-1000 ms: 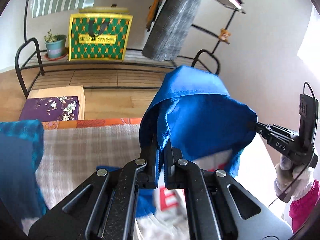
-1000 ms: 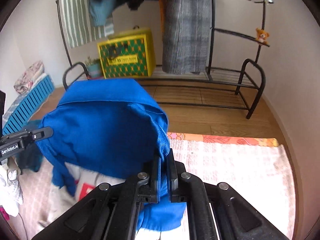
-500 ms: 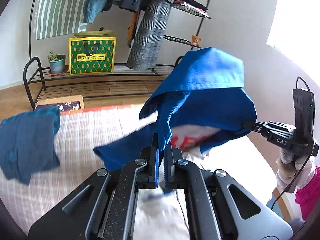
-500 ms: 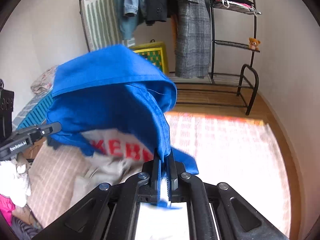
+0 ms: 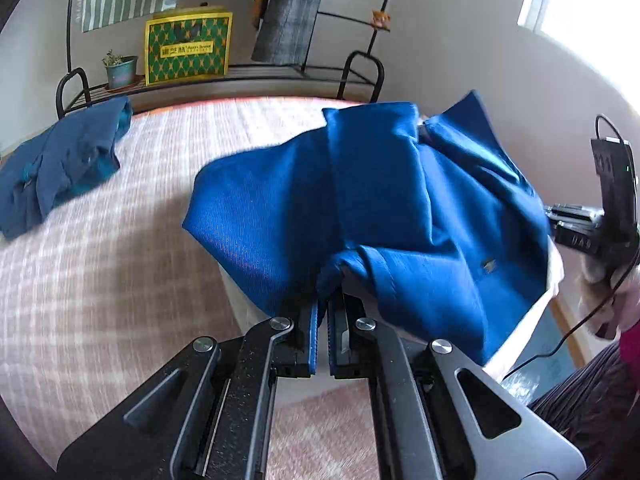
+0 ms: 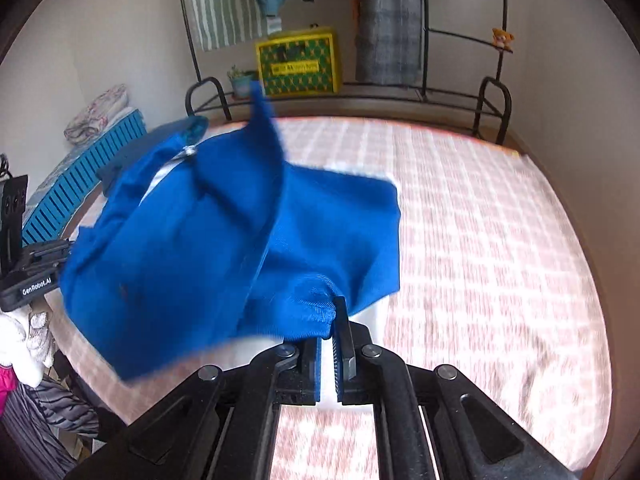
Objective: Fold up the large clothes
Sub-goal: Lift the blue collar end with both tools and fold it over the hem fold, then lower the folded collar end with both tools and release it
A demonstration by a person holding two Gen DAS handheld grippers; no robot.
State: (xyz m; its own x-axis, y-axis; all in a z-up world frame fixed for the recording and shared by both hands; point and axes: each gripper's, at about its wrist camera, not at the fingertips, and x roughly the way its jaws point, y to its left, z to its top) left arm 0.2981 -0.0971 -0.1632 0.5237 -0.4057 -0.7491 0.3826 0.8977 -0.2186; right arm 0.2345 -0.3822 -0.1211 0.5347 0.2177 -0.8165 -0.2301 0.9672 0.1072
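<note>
while both pairs of jaws stay closed, they pinch the blue garment [image 5: 392,208].

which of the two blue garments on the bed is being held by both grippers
The bright royal-blue garment, clamped by the left gripper and right gripper. The darker teal-blue garment lies crumpled and untouched near the bed's far edge.

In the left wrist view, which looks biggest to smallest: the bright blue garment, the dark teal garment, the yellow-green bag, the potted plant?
1. bright blue garment, though nearest the camera
2. dark teal garment
3. yellow-green bag
4. potted plant
</note>
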